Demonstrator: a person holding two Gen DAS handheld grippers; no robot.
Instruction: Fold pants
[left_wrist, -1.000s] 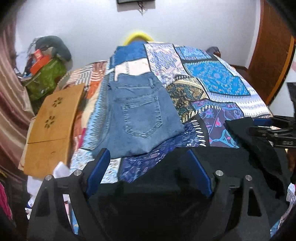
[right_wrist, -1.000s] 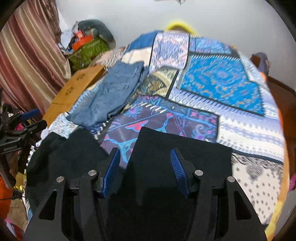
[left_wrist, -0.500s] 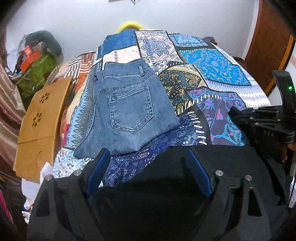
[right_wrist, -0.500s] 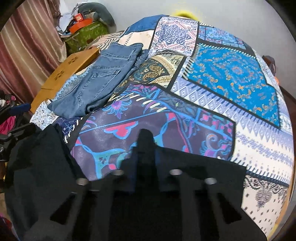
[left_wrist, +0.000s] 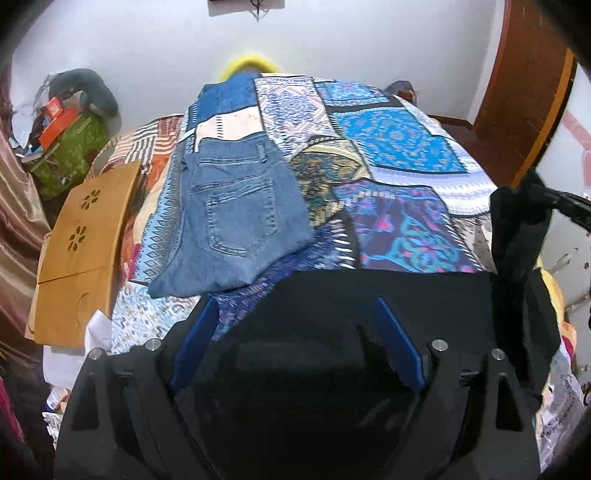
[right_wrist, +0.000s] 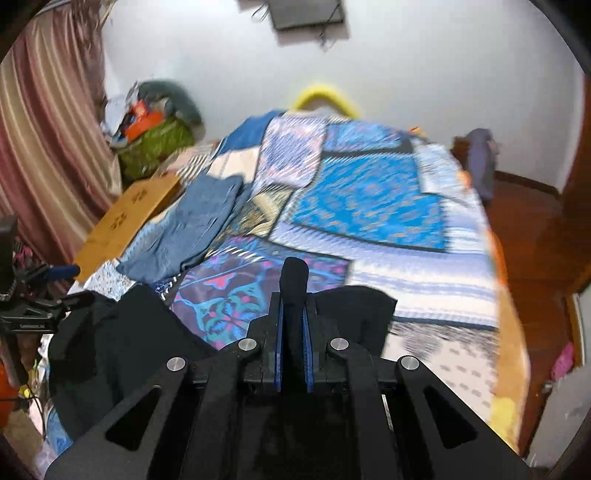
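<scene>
So the black pants (left_wrist: 388, 295) are lying across the near end of the patchwork bedspread (left_wrist: 399, 147), spread out dark and flat right in front of both cameras. The left gripper (left_wrist: 295, 332) sits over that black fabric with its blue fingers (left_wrist: 195, 339) wide apart, nothing pinched between them. The right gripper (right_wrist: 293, 332) is the opposite story: its blue pads are squeezed together on a bunched fold of the black pants, and a little roll of fabric pokes up past the tips. In the left wrist view you can see that pinched bit lifted off the bedspread at the right edge, hanging as a dark drape. Further up the bedspread from the black pants, toward its left side, there's a folded pair of blue jeans (left_wrist: 236, 218) lying back pocket up. Just off the bedspread's left edge, beside the jeans, is a wooden lap desk (left_wrist: 81, 251) with flower cutouts.
</scene>
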